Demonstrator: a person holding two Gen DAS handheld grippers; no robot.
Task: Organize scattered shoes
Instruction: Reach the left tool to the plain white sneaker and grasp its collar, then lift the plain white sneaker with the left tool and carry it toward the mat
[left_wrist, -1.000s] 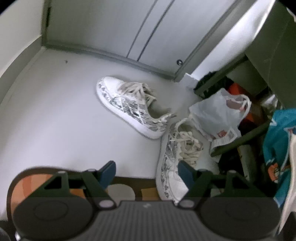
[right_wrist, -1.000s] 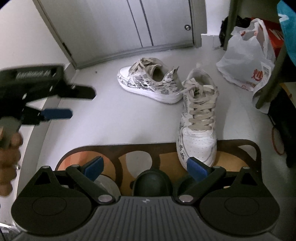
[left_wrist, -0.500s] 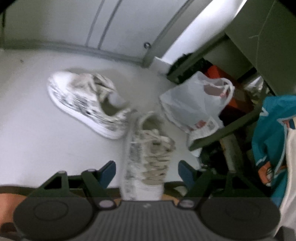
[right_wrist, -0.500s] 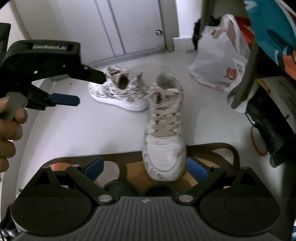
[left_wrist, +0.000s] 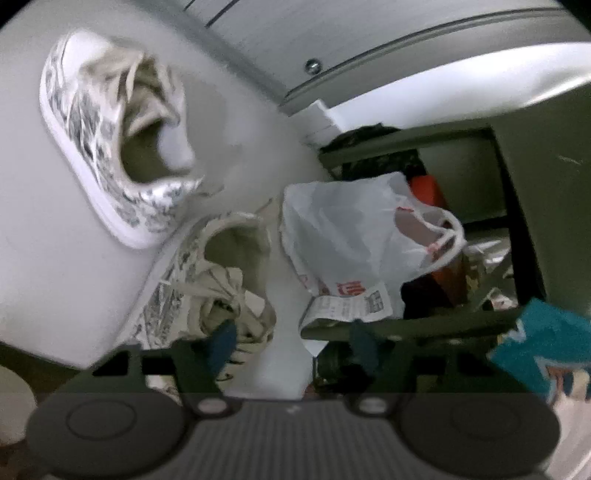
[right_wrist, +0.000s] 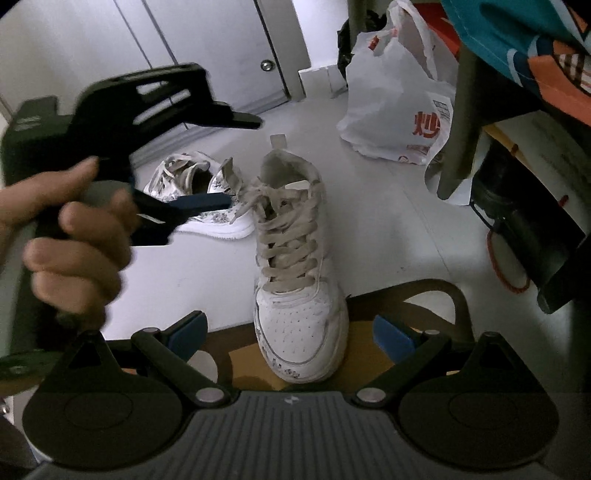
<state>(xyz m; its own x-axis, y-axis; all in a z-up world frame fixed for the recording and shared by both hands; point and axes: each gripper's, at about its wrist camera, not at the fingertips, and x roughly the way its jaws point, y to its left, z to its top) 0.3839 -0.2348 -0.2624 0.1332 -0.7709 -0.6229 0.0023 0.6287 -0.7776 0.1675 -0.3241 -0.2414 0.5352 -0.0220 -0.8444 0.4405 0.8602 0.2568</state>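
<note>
Two white sneakers with grey print and beige laces lie on the pale floor. The near sneaker points its toe at me, and that toe lies between the fingers of my open right gripper, untouched by the pads. The far sneaker lies on its side behind it, partly hidden by my left gripper. A hand holds that gripper. Its jaws are closing, with one finger low beside the near sneaker's laces and the other well above. The pads press on nothing.
A white plastic bag sits right of the shoes against a dark shelf frame. Teal cloth hangs at top right. Grey cupboard doors close the back. A brown patterned mat lies under the near toe.
My left gripper has dropped toward the shoes, rolled, and narrowed its jaws. My right gripper has come closer, so the near sneaker's toe now lies between its fingers.
</note>
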